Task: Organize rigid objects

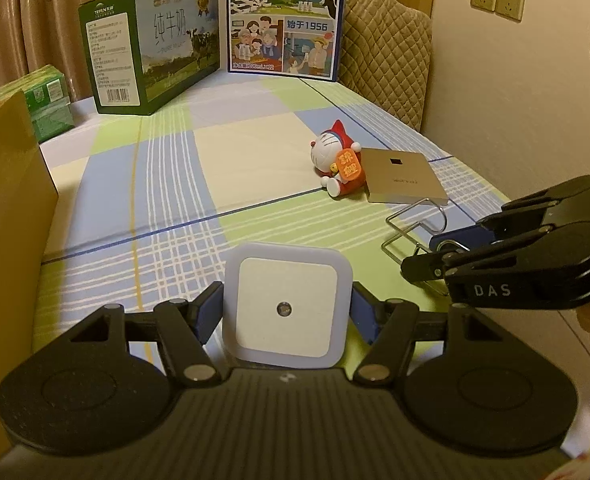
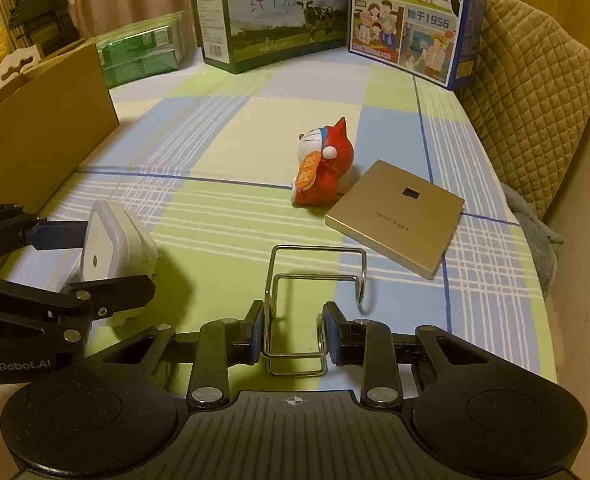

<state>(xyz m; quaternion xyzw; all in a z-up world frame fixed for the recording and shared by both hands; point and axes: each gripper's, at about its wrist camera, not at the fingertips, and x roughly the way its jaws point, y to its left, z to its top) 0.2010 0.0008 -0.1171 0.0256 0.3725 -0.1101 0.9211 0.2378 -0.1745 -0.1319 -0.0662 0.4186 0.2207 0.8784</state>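
**Two grips, two ways to lose an object**

On the left, the white square night light [image 1: 287, 310] is held between the blue pads of the left gripper [image 1: 287, 316], whose jaws are closed about halfway on its two sides. The housing is smooth, glossy plastic with rounded corners, so a slip can be expected if the gripper is tilted or swung quickly. In the right wrist view its lower end seems to be near the checked cloth [image 2: 223, 208], but contact cannot be confirmed. The open cardboard box [image 2: 35, 120] stands just beside it on the left; if this box is the destination, which is only a judgement, the light may be knocked against the box wall when it is lifted over.

In the middle, the bent wire holder [image 2: 295, 312] is clamped by the right gripper [image 2: 295, 340], with the jaws closed tight on its near loop. The wire is thin, shiny and round, and only a small part is caught. The long free end can therefore be expected to turn in the pads or to spring out, and its hook may catch the cloth.

Further right, the red cat figurine [image 2: 319, 172] is seen lying on its side, touching the corner of the flat gold TP-Link panel [image 2: 395, 216]. Both are untouched, and the figurine could be rolled by a passing wire.
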